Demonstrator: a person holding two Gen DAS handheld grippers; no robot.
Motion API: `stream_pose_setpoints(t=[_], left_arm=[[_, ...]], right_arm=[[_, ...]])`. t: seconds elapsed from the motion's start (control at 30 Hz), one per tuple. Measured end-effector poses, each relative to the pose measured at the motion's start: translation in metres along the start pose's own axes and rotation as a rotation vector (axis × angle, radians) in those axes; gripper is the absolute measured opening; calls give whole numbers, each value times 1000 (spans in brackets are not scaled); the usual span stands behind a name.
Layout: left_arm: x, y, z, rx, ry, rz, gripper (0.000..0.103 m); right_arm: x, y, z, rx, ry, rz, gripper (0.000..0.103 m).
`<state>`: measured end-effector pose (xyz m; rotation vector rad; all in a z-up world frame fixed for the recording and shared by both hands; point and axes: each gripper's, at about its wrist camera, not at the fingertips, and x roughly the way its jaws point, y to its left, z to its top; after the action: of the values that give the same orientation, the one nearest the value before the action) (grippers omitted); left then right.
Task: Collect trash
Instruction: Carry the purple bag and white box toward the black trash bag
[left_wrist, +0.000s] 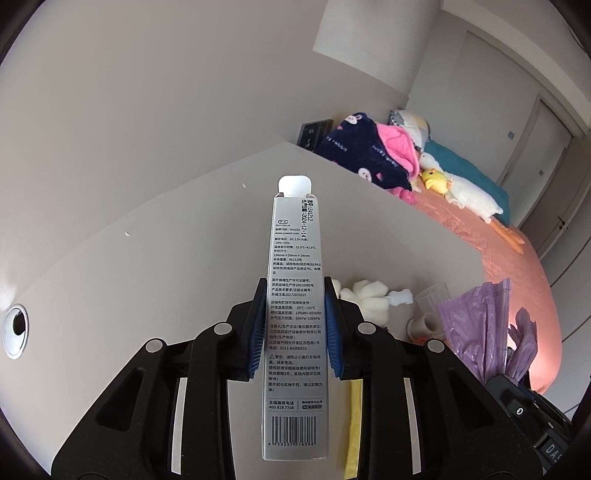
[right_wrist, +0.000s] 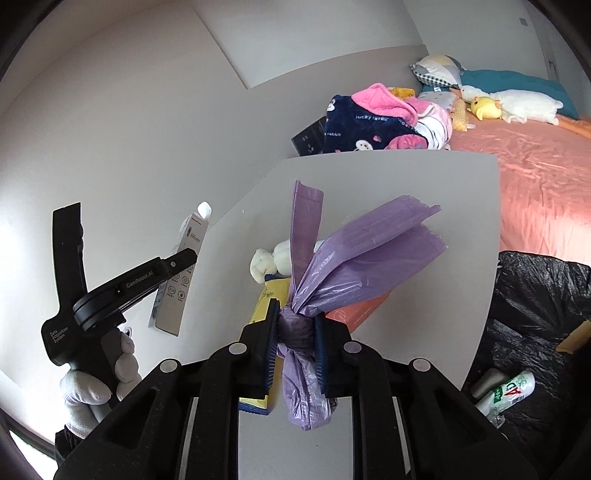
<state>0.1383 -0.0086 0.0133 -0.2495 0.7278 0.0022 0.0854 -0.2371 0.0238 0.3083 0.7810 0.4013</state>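
My left gripper (left_wrist: 294, 328) is shut on a long silver-grey carton (left_wrist: 295, 280) with printed text and a barcode, held above the white table (left_wrist: 166, 266). The carton also shows in the right wrist view (right_wrist: 184, 258), with the left gripper (right_wrist: 181, 260) around it. My right gripper (right_wrist: 295, 347) is shut on the bunched neck of a purple plastic bag (right_wrist: 354, 254), held over the table (right_wrist: 424, 332). The purple bag also shows in the left wrist view (left_wrist: 476, 325). A black-lined trash bin (right_wrist: 535, 317) with a plastic bottle (right_wrist: 509, 391) in it stands right of the table.
On the table lie a white sponge-like wad (left_wrist: 365, 295), clear plastic cups (left_wrist: 428, 314), a yellow packet (right_wrist: 267, 306) and an orange box (right_wrist: 358, 310). A bed (right_wrist: 535, 177) with blankets, pillows and a duck plush (left_wrist: 461, 192) lies beyond. A cable hole (left_wrist: 16, 328) is at the table's left.
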Motion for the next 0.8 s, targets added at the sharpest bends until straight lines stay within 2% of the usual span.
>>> stream_pose_setpoints(t=[0.2, 0.8], left_arm=[[-17, -27, -2, 56, -37, -37, 27], [-24, -99, -19, 169, -32, -145, 27]], right_arm=[[-22, -10, 3, 12, -44, -26, 19], [-74, -45, 1, 72, -128, -81, 19]])
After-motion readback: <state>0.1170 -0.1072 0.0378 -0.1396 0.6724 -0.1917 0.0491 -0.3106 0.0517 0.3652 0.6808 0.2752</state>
